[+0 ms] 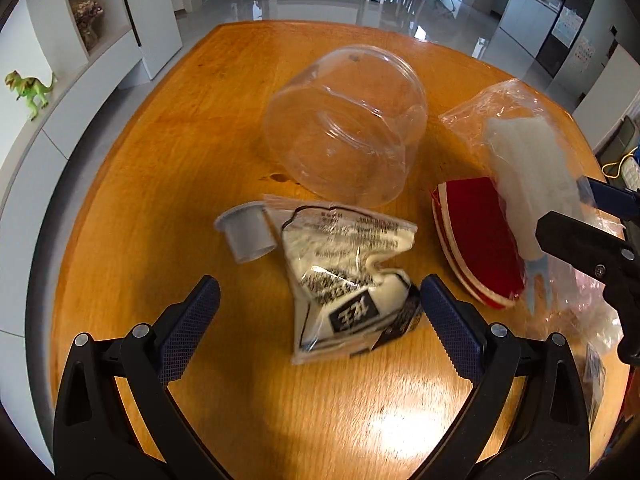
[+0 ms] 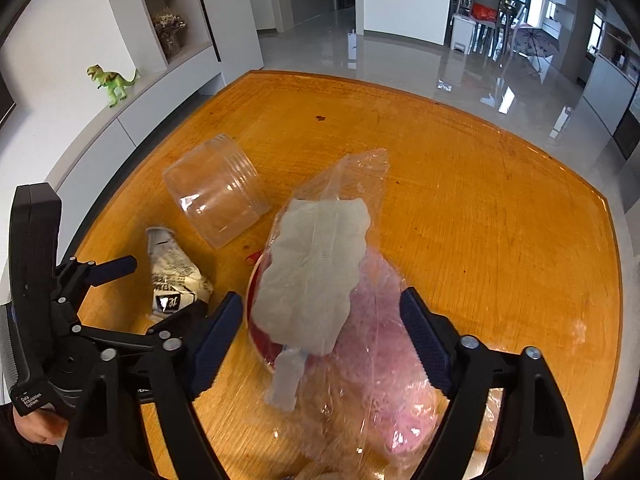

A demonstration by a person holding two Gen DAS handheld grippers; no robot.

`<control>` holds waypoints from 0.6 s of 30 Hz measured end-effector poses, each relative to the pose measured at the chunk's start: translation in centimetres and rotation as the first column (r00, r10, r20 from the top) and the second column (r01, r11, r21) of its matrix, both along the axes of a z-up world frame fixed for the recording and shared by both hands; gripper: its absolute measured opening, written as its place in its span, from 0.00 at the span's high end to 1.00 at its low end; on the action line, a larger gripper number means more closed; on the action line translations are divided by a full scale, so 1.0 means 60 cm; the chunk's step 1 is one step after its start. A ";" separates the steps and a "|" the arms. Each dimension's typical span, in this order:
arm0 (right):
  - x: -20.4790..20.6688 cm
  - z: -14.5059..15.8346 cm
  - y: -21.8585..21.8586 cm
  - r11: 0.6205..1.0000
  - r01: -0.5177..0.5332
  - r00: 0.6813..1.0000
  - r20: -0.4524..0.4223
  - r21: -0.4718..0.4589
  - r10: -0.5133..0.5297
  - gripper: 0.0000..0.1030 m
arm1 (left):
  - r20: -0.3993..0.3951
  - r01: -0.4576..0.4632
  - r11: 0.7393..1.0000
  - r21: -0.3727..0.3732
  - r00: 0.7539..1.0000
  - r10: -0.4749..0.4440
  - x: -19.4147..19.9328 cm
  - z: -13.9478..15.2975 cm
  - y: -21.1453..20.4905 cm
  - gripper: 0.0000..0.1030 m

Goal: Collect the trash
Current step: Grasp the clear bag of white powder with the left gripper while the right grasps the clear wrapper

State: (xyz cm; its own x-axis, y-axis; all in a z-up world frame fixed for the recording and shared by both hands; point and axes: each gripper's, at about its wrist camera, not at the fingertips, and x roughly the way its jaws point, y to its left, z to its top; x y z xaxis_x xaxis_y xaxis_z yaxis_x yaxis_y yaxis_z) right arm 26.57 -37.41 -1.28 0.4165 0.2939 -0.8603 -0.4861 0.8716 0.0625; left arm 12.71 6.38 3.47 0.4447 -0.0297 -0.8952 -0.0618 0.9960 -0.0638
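Observation:
A crumpled white wrapper with black print [image 1: 344,280] lies on the wooden table [image 1: 160,168], and my left gripper [image 1: 320,308] is open around it, its left pad well clear. Beside the wrapper are a small grey cup [image 1: 248,236] and a clear plastic tub [image 1: 344,128] on its side. A clear bag holding white tissue and pink stuff [image 2: 320,280] rests on a red, white-rimmed paper plate [image 2: 260,336]. My right gripper [image 2: 322,336] straddles that bag with its jaws wide, and the film is not visibly squeezed. In the right wrist view the left gripper [image 2: 168,286] hovers over the wrapper [image 2: 176,276].
The table's far edge [image 2: 360,80] drops to a glossy grey floor. A white sideboard runs along the left with a green dinosaur toy [image 1: 28,92] on it. A hand [image 2: 36,432] holds the left gripper's handle. Bare wood lies right of the bag [image 2: 500,220].

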 end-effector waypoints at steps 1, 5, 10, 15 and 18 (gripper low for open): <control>0.000 -0.003 0.000 1.000 -0.002 1.000 -0.006 -0.002 0.002 0.31 | 0.000 0.002 1.000 -0.009 1.000 -0.002 0.003 -0.004 -0.001 0.06; 0.001 -0.015 0.006 1.000 -0.005 1.000 -0.001 -0.029 0.005 0.41 | 0.011 0.001 1.000 -0.018 1.000 -0.001 0.007 -0.013 -0.006 0.06; -0.008 -0.017 0.011 0.998 -0.005 1.000 0.024 -0.056 0.006 0.64 | 0.020 0.022 1.000 0.018 1.000 -0.022 0.001 -0.020 -0.019 0.30; -0.015 -0.001 -0.004 1.000 0.016 1.000 0.016 -0.009 -0.016 0.75 | 0.020 0.064 0.998 -0.019 0.998 -0.063 -0.020 -0.004 -0.028 0.53; -0.027 0.018 -0.009 1.000 0.015 0.999 0.030 0.004 -0.016 0.76 | 0.040 0.074 0.997 -0.014 0.997 -0.073 -0.043 0.011 -0.028 0.53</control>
State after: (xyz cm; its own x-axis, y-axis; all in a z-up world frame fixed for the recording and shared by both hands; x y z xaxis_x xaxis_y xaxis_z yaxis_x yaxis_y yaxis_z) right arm 24.92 -37.97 -0.19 0.4469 0.2902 -0.8462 -0.4743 0.8789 0.0510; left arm 10.14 4.67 4.13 0.4762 -0.0773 -0.8759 0.0143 0.9967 -0.0801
